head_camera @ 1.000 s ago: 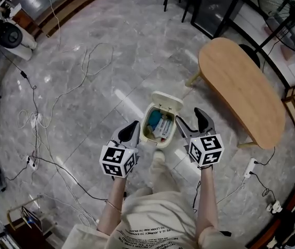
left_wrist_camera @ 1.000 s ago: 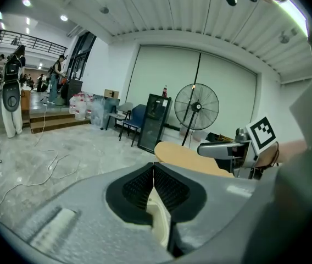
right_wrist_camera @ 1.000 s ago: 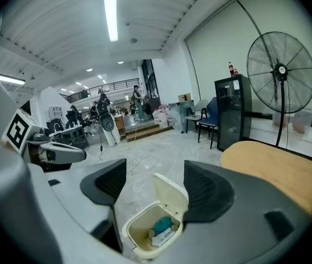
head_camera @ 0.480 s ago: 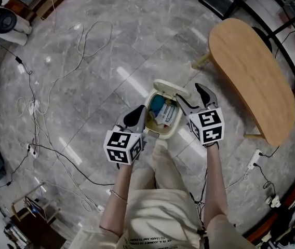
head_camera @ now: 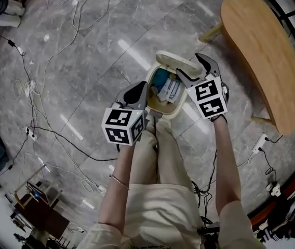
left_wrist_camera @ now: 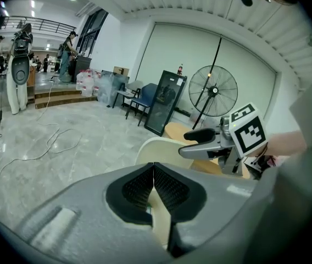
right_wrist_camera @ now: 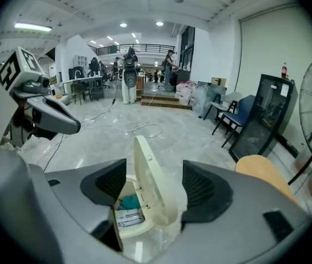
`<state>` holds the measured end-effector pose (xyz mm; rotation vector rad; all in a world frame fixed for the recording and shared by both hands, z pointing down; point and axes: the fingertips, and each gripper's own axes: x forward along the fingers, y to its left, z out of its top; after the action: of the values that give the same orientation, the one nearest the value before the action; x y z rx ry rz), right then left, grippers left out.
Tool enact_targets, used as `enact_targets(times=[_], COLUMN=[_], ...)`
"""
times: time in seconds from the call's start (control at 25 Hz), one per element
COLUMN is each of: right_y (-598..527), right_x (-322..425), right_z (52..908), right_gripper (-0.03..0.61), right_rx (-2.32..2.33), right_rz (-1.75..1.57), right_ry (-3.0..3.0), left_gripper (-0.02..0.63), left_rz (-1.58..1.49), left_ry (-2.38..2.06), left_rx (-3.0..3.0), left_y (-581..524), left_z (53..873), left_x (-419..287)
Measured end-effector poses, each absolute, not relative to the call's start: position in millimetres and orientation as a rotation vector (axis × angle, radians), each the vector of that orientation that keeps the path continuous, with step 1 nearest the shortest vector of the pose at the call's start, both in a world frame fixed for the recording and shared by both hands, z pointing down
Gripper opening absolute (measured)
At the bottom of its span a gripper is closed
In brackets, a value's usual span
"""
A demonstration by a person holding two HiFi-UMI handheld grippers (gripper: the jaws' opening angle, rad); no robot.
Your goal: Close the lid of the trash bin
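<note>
**A:** Where does the bin sit, and is it open?

**B:** The small cream plastic trash bin (head_camera: pixel 164 113) stands on the grey marble floor (head_camera: pixel 85 61), just in front of the person's feet and well apart from the oval wooden table (head_camera: pixel 262 51). Its flat cream lid (head_camera: pixel 176 62) is up, near upright on a hinge at the far side. The open mouth shows a teal packet (head_camera: pixel 160 79) and a white printed carton (head_camera: pixel 171 90) inside.

**A:** And the two tools?

**B:** The left gripper (head_camera: pixel 141 90) has its jaws pressed together on nothing and hovers by the bin's near-left rim. The right gripper (head_camera: pixel 190 66) has its jaws wide apart. In the right gripper view the lid stands framed between the two pads, but neither pad shows against it, so I'd call it unheld.

**A:** How do you expect the lid to handle?

**B:** It looks like thin moulded plastic — light, stiff enough to push, and smooth enough that a pad could slide on it. The bin looks light as well, so on that polished floor a sideways shove might scoot or tip it.

**A:** So where should it be taken?

**B:** I think no pinch is needed. A jaw laid against the back of the lid's top edge, farthest from the hinge, should swing it toward the person and down with little force — gently, following the arc. The carton seems to lie below the rim, though I can't be sure it clears.
</note>
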<state>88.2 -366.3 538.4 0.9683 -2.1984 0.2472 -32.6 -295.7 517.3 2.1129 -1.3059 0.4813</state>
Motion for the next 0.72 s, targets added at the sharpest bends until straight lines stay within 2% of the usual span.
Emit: enact_targets(times=[0.72], right_y=[-349.9], right_x=[76.2], right_z=[569.1], right_gripper=[0.316], right_rx=[0.861], right_rz=[0.04], right_ry=[-2.063], left_gripper=[0.023], left_rz=[0.481], left_ry=[-1.249], left_rx=[2.116], left_y=[-269.6], left_z=[542.2], left_x=[-27.4])
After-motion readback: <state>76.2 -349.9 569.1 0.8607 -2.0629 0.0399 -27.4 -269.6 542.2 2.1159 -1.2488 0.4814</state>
